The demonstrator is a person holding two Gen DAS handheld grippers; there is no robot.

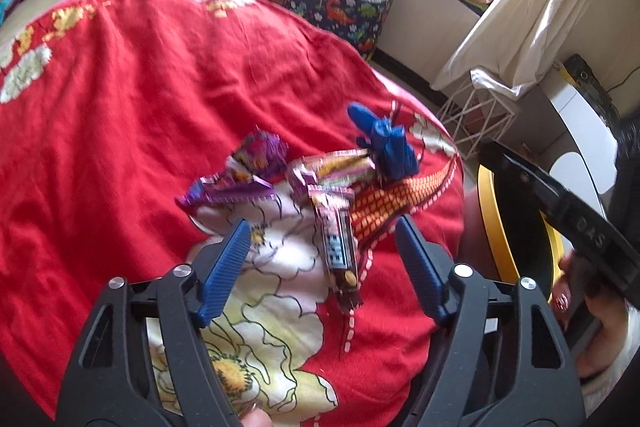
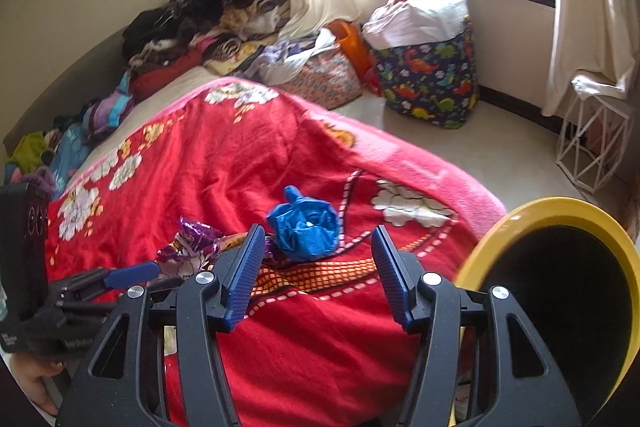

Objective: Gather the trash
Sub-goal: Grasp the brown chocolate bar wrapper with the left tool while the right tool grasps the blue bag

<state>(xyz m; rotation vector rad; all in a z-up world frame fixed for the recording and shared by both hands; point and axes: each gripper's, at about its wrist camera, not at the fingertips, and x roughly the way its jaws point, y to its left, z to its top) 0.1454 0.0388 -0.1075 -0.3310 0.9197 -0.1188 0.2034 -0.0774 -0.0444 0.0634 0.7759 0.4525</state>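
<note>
Several candy wrappers lie on a red flowered blanket: a purple one, a pink one and a long snack-bar wrapper. My left gripper hangs over them, open, with the snack-bar wrapper between its blue fingers and untouched by the pads. Just beyond the wrappers lies a crumpled blue glove. In the right wrist view my right gripper is open just short of that blue glove, with nothing gripped. A yellow-rimmed bin with a black inside sits at the right.
A dinosaur-print bag stuffed with white plastic stands on the floor by the window. A white wire basket is at the right under the curtain. Piled clothes lie along the wall at the bed's far end. A hand grips the right tool.
</note>
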